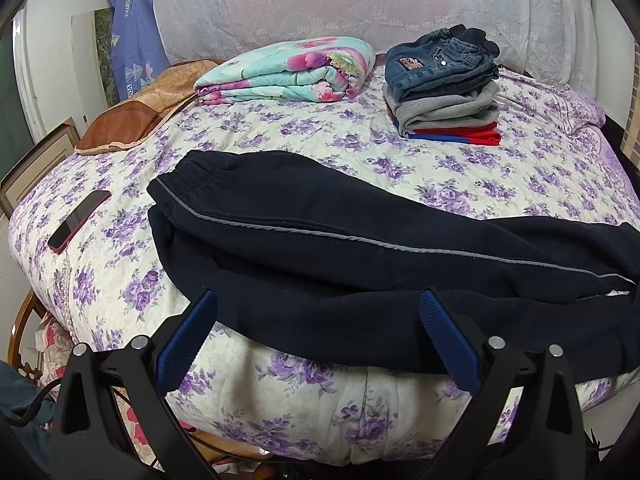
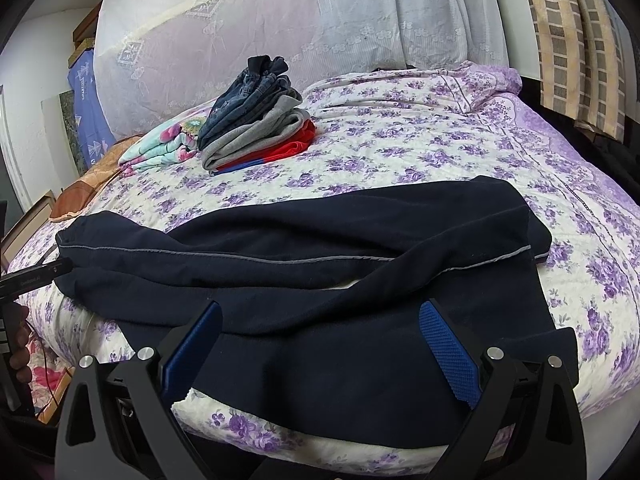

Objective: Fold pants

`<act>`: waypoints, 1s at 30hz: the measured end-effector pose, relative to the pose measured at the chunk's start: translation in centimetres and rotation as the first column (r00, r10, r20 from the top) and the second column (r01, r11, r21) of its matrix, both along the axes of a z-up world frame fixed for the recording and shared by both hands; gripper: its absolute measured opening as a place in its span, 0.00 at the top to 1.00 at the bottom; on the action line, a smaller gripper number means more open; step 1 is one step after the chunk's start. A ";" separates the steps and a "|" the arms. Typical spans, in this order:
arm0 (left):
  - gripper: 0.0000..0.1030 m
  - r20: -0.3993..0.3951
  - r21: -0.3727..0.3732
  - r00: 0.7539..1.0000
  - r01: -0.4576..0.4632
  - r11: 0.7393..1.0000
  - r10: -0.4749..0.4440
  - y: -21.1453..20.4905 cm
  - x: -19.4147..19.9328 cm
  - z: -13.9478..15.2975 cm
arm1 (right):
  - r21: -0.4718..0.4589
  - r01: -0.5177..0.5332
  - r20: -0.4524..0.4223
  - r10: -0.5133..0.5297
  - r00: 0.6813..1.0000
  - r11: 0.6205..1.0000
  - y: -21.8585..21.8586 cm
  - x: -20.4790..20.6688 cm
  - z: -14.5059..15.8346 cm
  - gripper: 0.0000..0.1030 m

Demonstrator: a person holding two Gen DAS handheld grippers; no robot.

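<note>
Dark navy track pants [image 1: 320, 248] with a grey side stripe lie across the near edge of the bed, waistband at the left, one leg over the other. My left gripper [image 1: 318, 300] is open, its blue pads [image 1: 188, 332] just short of the pants' near edge, holding nothing. In the right wrist view the pants [image 2: 300, 264] stretch from left to right, with the leg ends at the right. My right gripper [image 2: 320, 312] is open over the lower leg near the bed's front edge, and it grips nothing.
A stack of folded clothes [image 1: 444, 88], jeans on top, sits at the back right of the floral bedspread [image 1: 280, 132]. A folded flowered quilt [image 1: 288, 70] and a brown pillow [image 1: 132, 116] lie at the back left. A phone [image 1: 78, 220] lies at left. The other gripper [image 2: 36, 276] shows at left.
</note>
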State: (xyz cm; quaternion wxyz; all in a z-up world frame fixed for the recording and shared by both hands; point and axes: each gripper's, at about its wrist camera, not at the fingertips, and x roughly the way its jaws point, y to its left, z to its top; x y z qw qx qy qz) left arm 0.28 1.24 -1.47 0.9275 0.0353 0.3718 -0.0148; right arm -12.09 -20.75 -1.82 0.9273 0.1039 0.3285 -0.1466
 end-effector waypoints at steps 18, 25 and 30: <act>0.05 -0.123 -0.193 0.984 -0.153 0.969 0.131 8.0 6.5 -0.8 | -0.003 0.053 -0.027 -0.053 0.998 0.999 -3.2 0.6 -0.4 0.04; 0.04 -0.212 -0.267 0.967 -0.197 0.943 0.142 8.2 10.5 -3.0 | -0.040 0.224 0.040 -0.222 0.974 0.974 -9.3 -2.0 0.8 0.04; 0.34 -0.173 -0.269 0.982 -0.120 0.956 0.074 6.2 11.1 -2.6 | 0.015 0.228 0.073 -0.228 0.971 0.974 -13.5 -1.5 0.9 0.04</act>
